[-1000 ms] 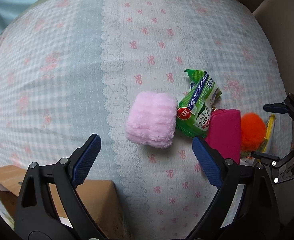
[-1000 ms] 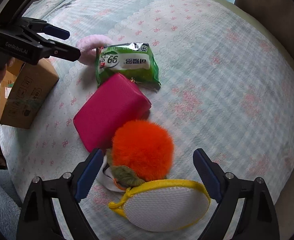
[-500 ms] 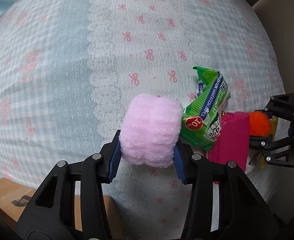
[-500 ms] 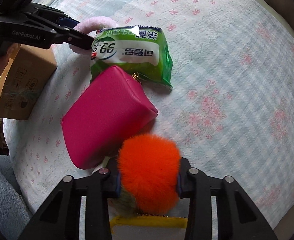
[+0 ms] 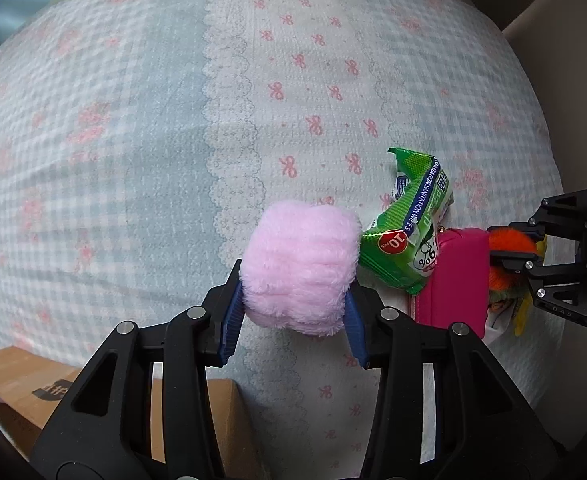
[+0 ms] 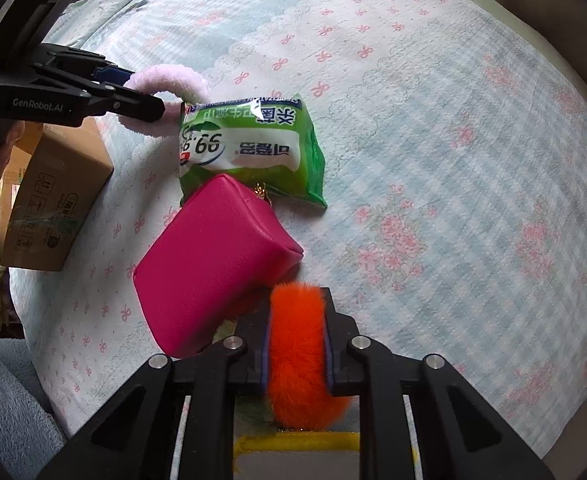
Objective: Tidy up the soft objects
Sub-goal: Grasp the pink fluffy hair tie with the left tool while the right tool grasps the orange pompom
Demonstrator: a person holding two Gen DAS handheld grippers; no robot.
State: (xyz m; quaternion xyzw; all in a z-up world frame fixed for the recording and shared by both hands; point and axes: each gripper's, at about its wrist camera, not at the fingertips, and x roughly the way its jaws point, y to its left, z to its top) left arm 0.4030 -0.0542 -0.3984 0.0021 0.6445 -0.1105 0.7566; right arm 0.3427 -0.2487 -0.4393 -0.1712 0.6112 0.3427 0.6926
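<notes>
Two grippers low over bedspread (image 5: 133,128), left gripper (image 5: 293,312) squeezing pink puff (image 5: 299,268), right gripper (image 6: 296,354) squeezing orange pompom (image 6: 297,352)

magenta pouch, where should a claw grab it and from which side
Grip the magenta pouch across its narrower width near the middle, coming from above. It lies flat on the bedspread, its far end lapping the green wipes pack, so both long sides look free, though the orange pompom crowds the near corner.

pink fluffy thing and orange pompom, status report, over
Left tool shut on fluffy pink plush roll. Right tool shut on orange fur pompom. Green wipes packet touching roll; magenta zip pouch crowding pompom.
</notes>
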